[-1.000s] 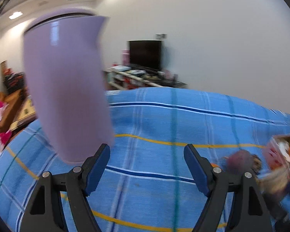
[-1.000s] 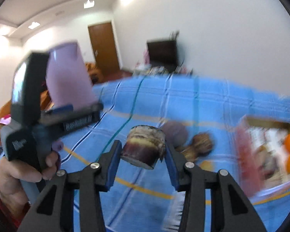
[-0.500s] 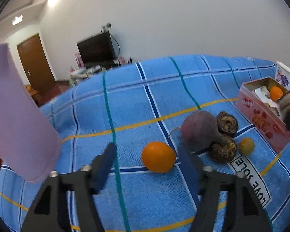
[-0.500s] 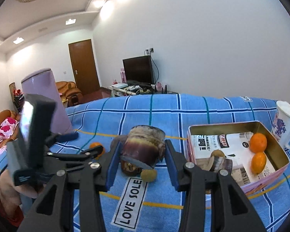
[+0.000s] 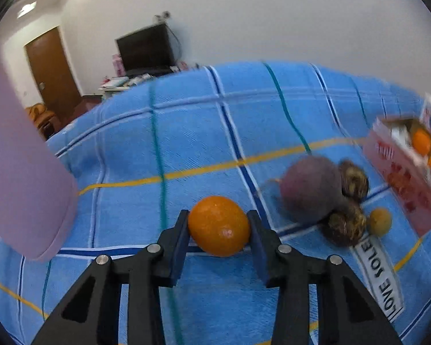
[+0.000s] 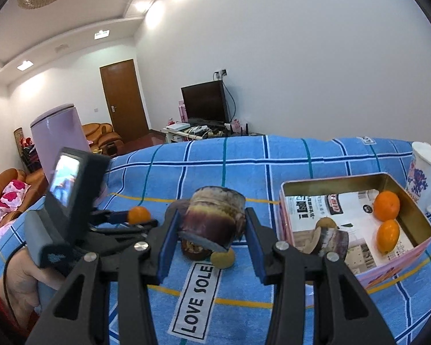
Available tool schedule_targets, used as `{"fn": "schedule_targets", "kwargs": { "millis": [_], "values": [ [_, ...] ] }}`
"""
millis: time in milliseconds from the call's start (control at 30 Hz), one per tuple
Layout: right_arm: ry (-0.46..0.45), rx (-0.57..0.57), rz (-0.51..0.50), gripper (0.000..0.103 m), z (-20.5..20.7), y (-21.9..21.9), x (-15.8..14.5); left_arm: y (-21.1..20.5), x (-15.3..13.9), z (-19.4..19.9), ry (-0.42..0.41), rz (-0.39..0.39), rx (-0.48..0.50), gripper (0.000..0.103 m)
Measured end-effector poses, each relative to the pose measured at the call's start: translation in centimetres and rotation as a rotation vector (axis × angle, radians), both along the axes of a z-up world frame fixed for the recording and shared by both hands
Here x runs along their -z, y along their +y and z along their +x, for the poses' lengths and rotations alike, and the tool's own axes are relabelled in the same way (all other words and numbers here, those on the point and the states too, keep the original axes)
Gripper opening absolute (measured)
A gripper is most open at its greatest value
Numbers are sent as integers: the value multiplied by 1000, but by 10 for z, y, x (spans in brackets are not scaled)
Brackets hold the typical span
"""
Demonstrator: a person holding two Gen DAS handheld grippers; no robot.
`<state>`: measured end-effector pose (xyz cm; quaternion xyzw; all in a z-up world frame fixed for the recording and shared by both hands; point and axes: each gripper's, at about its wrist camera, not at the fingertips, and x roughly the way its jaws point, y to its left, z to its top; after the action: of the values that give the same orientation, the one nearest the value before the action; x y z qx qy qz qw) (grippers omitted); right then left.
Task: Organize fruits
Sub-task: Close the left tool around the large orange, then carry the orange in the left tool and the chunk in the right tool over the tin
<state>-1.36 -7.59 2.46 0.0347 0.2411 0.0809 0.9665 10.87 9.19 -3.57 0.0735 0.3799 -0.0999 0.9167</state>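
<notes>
My left gripper (image 5: 219,228) is shut on an orange (image 5: 219,225) low over the blue plaid cloth; it also shows in the right wrist view (image 6: 139,215). My right gripper (image 6: 211,237) is shut on a brown-purple sugarcane chunk (image 6: 214,220), held above the cloth left of the pink tin box (image 6: 388,270). The box holds two oranges (image 6: 386,205), a cane piece (image 6: 334,241) and a small yellow fruit. On the cloth lie a purple round root (image 5: 309,191), two brown knobbly roots (image 5: 344,224) and a small yellow fruit (image 5: 380,221).
A tall lilac canister (image 5: 20,178) stands at the left on the cloth. A white floral mug (image 6: 425,178) stands behind the box at the right. A "LOVE SOLE" label (image 6: 198,299) is sewn on the cloth. The person's left hand (image 6: 23,276) holds the left gripper.
My left gripper swung from the canister to the orange and closed on it. My right gripper carried the sugarcane chunk rightward toward the tin box and has steadied.
</notes>
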Motion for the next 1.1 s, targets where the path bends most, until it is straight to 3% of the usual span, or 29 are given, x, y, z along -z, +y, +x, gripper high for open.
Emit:
{"fn": "schedule_targets", "kwargs": {
  "millis": [133, 233, 467, 833, 1100],
  "values": [
    [-58, 23, -17, 48, -5, -4, -5, 16, -21, -27, -181, -42, -98, 41],
    [-124, 74, -50, 48, -10, -10, -11, 14, -30, -37, -277, -16, -135, 41],
    [-129, 109, -78, 48, -7, -15, -10, 1, -37, -51, -384, 32, -181, 41],
    [-146, 78, -114, 48, -11, -7, -10, -3, -36, -69, -369, 26, -239, 41],
    [-169, 59, -150, 48, -16, -6, -13, -16, -35, -81, -318, -3, -220, 41]
  ]
}}
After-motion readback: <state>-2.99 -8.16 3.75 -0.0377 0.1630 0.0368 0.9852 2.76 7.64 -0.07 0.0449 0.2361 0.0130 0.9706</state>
